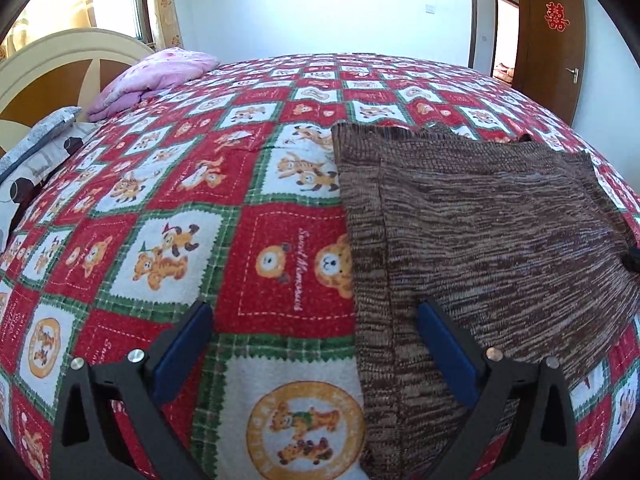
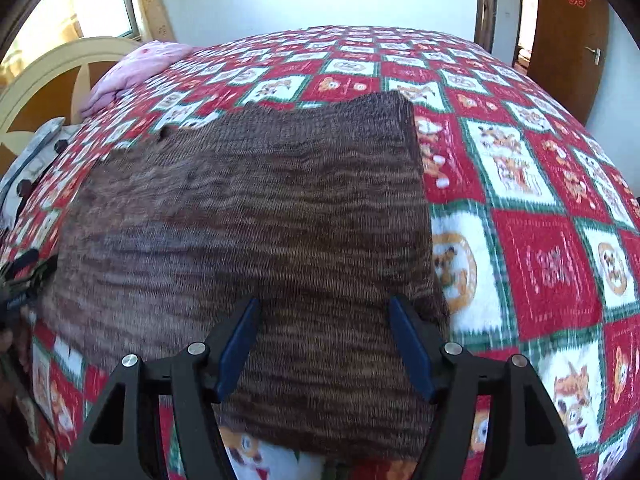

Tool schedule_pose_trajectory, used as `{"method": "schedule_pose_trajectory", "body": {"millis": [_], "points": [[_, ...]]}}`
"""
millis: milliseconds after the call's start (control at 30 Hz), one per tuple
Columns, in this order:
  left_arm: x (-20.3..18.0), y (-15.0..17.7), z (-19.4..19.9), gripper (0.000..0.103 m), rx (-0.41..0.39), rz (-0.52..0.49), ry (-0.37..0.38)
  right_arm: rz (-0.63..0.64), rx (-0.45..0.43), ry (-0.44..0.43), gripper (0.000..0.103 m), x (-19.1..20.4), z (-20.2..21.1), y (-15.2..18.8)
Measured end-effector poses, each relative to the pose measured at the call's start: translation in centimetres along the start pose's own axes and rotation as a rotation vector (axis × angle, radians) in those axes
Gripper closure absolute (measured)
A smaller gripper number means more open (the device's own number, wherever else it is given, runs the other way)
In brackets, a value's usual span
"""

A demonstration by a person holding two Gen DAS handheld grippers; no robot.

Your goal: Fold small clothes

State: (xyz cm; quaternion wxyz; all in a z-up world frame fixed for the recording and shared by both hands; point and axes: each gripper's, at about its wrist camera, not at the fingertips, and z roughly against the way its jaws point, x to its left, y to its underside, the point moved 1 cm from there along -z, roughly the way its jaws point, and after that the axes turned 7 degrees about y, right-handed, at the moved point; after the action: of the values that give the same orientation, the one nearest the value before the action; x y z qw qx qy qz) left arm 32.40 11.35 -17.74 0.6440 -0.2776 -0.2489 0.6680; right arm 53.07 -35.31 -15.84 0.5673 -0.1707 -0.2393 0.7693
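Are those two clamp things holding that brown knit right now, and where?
Neither holds it. Left tool and right tool are both open above the sweater, which lies flat on the blanket.

The bed is covered edge to edge with a red, white and green patchwork blanket printed with cartoon bears and tigers. A brown marled knit garment lies spread flat on that blanket, its far edge uneven. Up near the cream-and-tan headboard, a folded pink quilt rests on the blanket, and beside it, at the bed's edge, lie grey and spotted pillows.
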Motion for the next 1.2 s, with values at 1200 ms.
{"method": "schedule_pose_trajectory", "body": {"millis": [1200], "points": [[8.6,-2.9,3.2,0.0,-0.118,0.087,0.024,0.57,-0.225,-0.077,0.035,25.4,6.9,2.9]]}}
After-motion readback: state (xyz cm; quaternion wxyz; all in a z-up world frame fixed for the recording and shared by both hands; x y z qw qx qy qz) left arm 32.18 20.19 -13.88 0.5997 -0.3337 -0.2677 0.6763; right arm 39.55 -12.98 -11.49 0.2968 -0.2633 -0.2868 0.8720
